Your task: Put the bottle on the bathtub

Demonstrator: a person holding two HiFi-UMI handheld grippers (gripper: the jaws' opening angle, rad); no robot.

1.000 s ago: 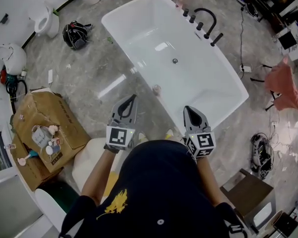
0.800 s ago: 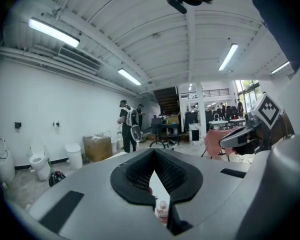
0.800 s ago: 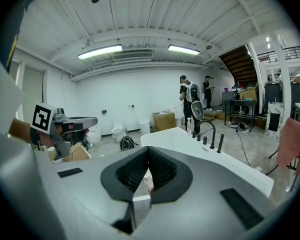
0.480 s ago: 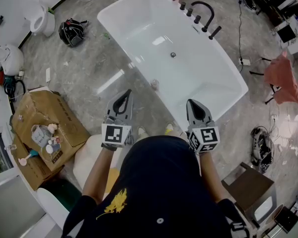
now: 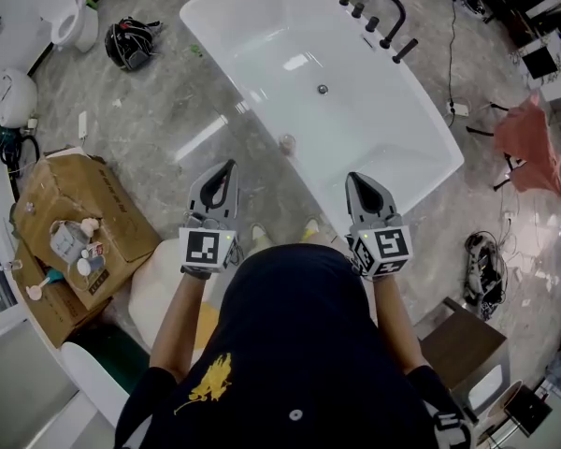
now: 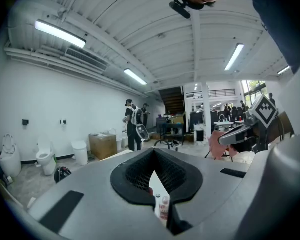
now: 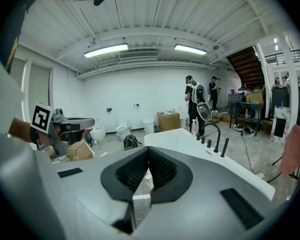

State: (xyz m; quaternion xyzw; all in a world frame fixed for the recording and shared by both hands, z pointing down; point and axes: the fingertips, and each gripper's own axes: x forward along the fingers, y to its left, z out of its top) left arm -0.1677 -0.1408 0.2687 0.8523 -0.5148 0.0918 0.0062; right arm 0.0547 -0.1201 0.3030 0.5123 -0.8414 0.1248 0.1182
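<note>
Little changed: bottle (image 5: 287, 144) stays on the bathtub (image 5: 383, 138) rim. Clenched and empty, left gripper (image 5: 226, 168) and right gripper (image 5: 353, 181) — placement looks done.

Bright, even light falls from long ceiling lamps (image 6: 60, 33), and shadows stay soft. The glossy bathtub (image 5: 402, 138) carries a white highlight near its drain. The floor (image 5: 150, 129) left of the bathtub shows a glare streak. Both gripper views bow strongly and darken at the corners. Far details look slightly soft, perhaps from distance.
</note>
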